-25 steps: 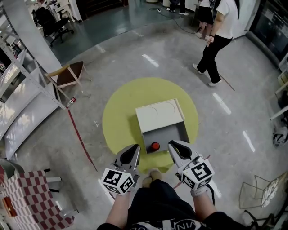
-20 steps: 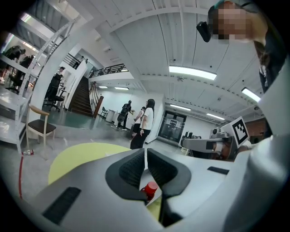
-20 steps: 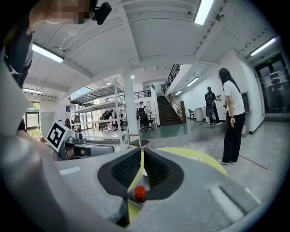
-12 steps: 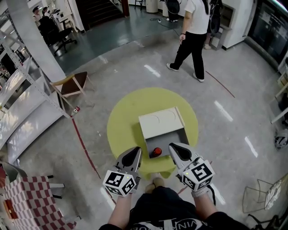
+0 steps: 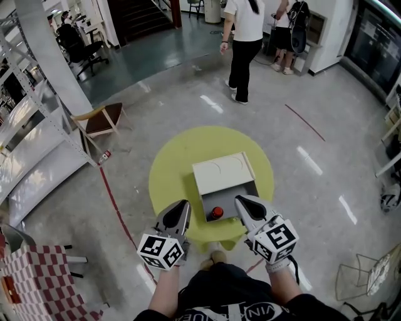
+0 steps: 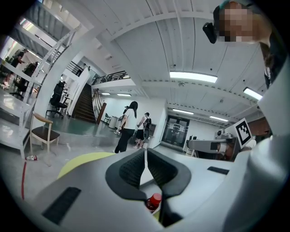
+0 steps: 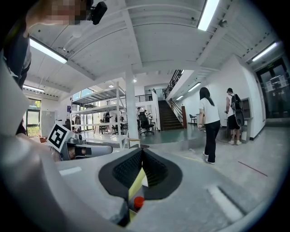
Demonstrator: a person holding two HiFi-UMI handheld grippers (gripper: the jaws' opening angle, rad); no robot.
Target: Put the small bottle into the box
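Small red-capped bottle [image 5: 216,212] sits inside the open white rectangular box [image 5: 222,169], at its six o'clock end. Left gripper [image 5: 180,213] and right gripper [image 5: 245,205], both closed and empty, flank it. Recommend withdrawing them without nudging the box.

A glossy grey floor [image 5: 326,125] fills a large white hall, marked by a red line [image 5: 116,200] at the left and giving way to a darker green stretch [image 5: 156,56] before a staircase [image 5: 141,12]. A white metal rack [image 5: 31,131] stands along the left side, with a wooden chair [image 5: 100,118] just beside it and a black office chair [image 5: 78,41] farther back. Long strip lights [image 6: 193,77] shine from the white ceiling [image 6: 149,41], and people [image 5: 243,44] stand at the far end near dark glass doors [image 6: 176,131].
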